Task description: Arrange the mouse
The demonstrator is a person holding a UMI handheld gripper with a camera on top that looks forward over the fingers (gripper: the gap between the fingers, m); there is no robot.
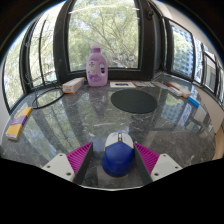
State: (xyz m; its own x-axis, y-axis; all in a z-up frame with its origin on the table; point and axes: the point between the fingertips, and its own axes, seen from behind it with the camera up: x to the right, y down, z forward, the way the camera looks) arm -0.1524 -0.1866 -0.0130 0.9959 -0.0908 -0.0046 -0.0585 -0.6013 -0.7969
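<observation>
Mouse (pixel 118 155), blue with a white front, sits on the glass counter (pixel 90 125) right between the claw (pixel 114 157) fingers, and the claw is released, pink pads (pixel 80 157) spread wide with gaps either side. Beyond lies a round dark mouse mat (pixel 133 100), and farther back a pink bottle (pixel 96 67) by the windows.

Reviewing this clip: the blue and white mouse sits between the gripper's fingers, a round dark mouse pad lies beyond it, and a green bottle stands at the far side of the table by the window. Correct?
Not quite. In the gripper view the bottle is pink, not green. The rest holds: the blue and white mouse sits between the open gripper's fingers with gaps either side, and the round dark mouse pad lies beyond it on the table.
</observation>
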